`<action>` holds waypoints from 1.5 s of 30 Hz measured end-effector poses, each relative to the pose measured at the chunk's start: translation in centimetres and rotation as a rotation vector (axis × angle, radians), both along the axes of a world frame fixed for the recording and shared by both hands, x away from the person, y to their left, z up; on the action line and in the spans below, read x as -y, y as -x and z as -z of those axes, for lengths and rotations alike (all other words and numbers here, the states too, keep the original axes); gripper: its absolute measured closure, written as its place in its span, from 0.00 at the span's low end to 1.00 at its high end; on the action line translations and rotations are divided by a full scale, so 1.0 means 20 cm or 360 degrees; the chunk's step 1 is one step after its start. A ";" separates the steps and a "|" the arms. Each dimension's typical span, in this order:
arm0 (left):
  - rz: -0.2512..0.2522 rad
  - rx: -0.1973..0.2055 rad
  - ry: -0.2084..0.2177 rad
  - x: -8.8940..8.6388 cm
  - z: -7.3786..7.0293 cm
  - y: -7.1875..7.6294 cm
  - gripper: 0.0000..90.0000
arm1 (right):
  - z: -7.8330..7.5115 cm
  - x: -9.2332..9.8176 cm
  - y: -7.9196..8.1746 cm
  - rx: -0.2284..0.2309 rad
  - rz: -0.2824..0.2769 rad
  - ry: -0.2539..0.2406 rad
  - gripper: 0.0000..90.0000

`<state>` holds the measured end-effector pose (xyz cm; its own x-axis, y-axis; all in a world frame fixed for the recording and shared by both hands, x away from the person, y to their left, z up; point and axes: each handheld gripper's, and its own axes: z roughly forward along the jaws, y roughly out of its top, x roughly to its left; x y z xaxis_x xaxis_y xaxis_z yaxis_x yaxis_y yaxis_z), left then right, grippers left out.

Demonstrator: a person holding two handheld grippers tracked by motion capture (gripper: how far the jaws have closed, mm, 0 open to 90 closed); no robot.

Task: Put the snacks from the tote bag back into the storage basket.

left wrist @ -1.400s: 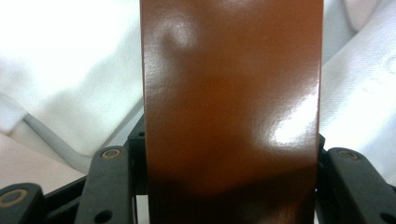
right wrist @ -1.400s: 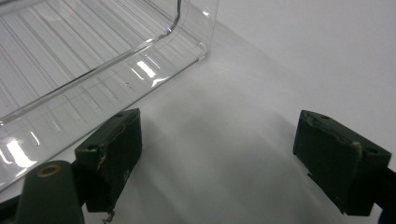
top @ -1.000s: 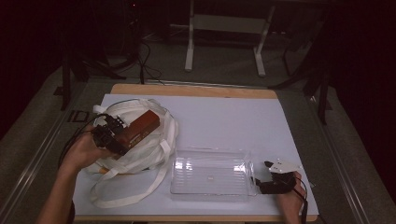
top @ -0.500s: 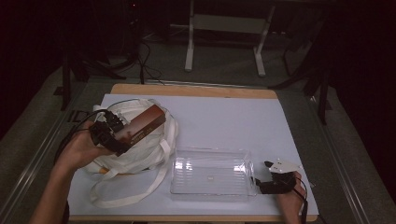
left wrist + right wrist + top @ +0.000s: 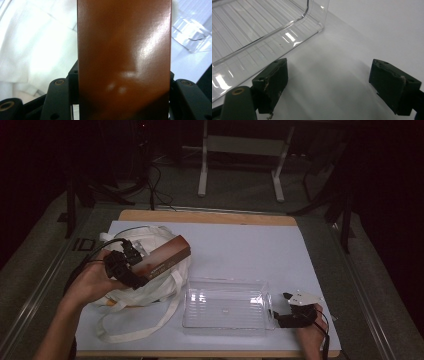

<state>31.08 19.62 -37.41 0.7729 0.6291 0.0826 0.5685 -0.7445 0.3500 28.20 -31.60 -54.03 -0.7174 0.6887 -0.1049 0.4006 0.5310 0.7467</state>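
Two hand-held grippers: left (image 5: 137,270) clamped on brown box (image 5: 162,257), right (image 5: 328,85) open beside clear tray (image 5: 225,306).

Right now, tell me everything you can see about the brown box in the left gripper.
The brown box is long and rectangular, with a glossy reddish-brown face that catches light; it looks like coated cardboard. There is small pale print on its side, too small to read. The left gripper is shut on one end, its black fingers pressing both long sides. The box is held above the white cloth bag, its free end tilted upward and pointing away from the person, to the left of the clear plastic tray.
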 end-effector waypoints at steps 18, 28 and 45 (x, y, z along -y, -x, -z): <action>0.0201 -0.0006 0.0004 0.18 -0.04 0.05 0.49 | 0.00 0.00 0.00 0.0004 -0.0017 0.0000 0.17; 0.0323 -0.0006 0.0021 0.30 -0.06 0.07 0.49 | 0.00 0.00 0.00 -0.0007 -0.0010 -0.0018 0.17; 0.0548 -0.0046 -0.0019 0.43 0.00 0.08 0.49 | 0.00 0.01 0.00 -0.0013 -0.0008 -0.0023 0.17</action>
